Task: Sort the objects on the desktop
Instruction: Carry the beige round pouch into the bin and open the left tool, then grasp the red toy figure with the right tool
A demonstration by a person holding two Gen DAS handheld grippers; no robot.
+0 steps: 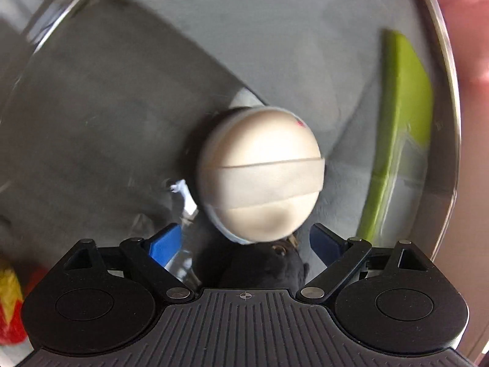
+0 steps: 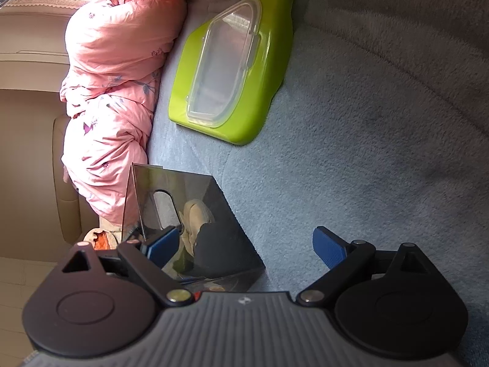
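In the left wrist view a round cream powder puff (image 1: 259, 174) with a ribbon band across it sits blurred just ahead of my left gripper (image 1: 246, 241). The blue pads (image 1: 165, 241) stand wide apart and do not touch the puff. A black soft thing (image 1: 259, 269) lies under it, inside a clear storage box (image 1: 61, 15). In the right wrist view the same clear box (image 2: 226, 214) holds the puff (image 2: 195, 214) and the black thing (image 2: 211, 244). My right gripper (image 2: 246, 246) is open and holds nothing, with its left pad (image 2: 162, 244) in front of the box.
A lime-green case (image 2: 269, 70) with a clear lid lies further off on the grey-blue fleece cover (image 2: 366, 153). It also shows through the box wall as the green case (image 1: 400, 116). A pink quilt (image 2: 116, 70) is bunched at the left. A red and yellow thing (image 1: 9, 305) sits at the lower left.
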